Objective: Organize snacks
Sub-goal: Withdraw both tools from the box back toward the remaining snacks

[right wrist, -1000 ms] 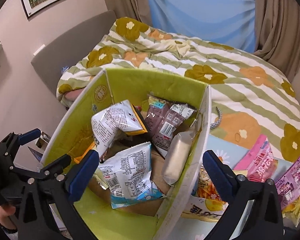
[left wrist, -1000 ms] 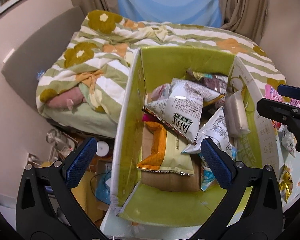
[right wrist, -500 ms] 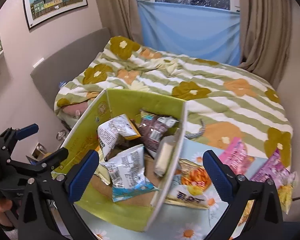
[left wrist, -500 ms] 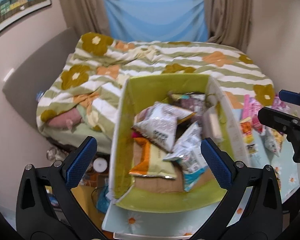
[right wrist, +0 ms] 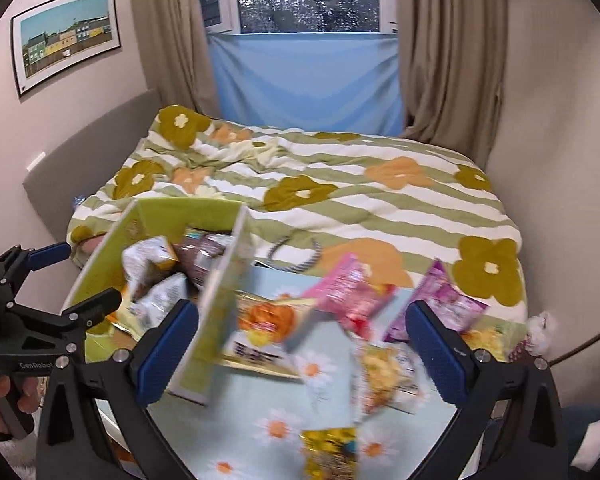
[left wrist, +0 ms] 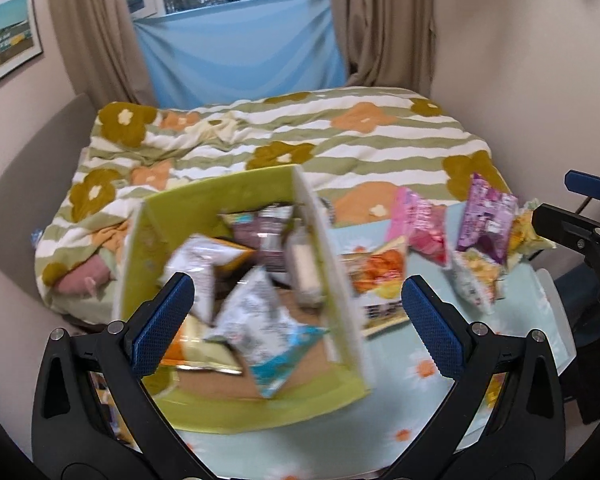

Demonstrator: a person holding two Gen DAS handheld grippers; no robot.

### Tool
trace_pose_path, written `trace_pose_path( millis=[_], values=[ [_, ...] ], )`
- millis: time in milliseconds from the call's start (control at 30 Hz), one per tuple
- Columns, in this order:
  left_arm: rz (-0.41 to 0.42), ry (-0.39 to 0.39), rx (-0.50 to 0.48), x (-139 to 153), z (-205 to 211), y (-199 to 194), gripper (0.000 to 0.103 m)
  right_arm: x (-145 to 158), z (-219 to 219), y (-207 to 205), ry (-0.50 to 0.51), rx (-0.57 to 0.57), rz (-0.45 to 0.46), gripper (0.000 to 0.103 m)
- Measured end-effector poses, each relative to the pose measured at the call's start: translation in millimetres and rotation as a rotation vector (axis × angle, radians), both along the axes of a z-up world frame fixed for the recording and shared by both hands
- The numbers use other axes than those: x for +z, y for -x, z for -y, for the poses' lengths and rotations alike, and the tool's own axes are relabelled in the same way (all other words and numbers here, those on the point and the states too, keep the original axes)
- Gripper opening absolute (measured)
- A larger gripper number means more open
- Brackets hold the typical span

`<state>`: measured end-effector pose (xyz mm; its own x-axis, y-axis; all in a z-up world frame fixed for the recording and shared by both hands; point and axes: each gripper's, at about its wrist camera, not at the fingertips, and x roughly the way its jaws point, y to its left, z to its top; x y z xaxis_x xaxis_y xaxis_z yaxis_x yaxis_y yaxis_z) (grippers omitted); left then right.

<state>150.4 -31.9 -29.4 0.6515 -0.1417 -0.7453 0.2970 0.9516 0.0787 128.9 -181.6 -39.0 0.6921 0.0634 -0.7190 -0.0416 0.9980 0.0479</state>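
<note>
Just ahead of the left gripper, spread wide and empty, the green box holds a heap of snack packets. Beyond the right gripper, likewise spread and empty, more snack bags lie loose on the daisy-print table, right of the box.

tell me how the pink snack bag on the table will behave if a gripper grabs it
The pink snack bag looks puffy and crinkled, so it probably weighs little and gives under the pads. Its glossy film may slip. It leans on neighbouring packets, so these may shift.
</note>
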Motion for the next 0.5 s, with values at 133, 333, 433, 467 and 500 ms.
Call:
trace_pose_path(
  millis=[133, 333, 433, 467, 500],
  values=[
    [-0.056, 0.019, 0.001, -14.5, 39.8, 10.5, 0.103, -9.4, 39.5, 5.9, -0.015, 0.017, -0.031, 0.103],
    [-0.153, 0.011, 0.023, -52.2, 91.3, 27.2, 0.103, -37.6, 86.0, 6.8, -0.038, 0.054, -0.096, 0.103],
    [-0.204, 0.027, 0.048, -72.6, 107.8, 39.0, 0.103, -58.6, 102.7, 4.9, -0.06, 0.078, -0.137, 0.103],
    [-0.221, 0.031, 0.056, -79.2, 112.2, 42.6, 0.103, -63.2, 106.2, 4.4, -0.064, 0.086, -0.147, 0.103],
    [-0.243, 0.034, 0.06, -87.4, 118.0, 46.3, 0.103, -72.1, 109.6, 2.9, -0.071, 0.098, -0.165, 0.103]
  ],
)
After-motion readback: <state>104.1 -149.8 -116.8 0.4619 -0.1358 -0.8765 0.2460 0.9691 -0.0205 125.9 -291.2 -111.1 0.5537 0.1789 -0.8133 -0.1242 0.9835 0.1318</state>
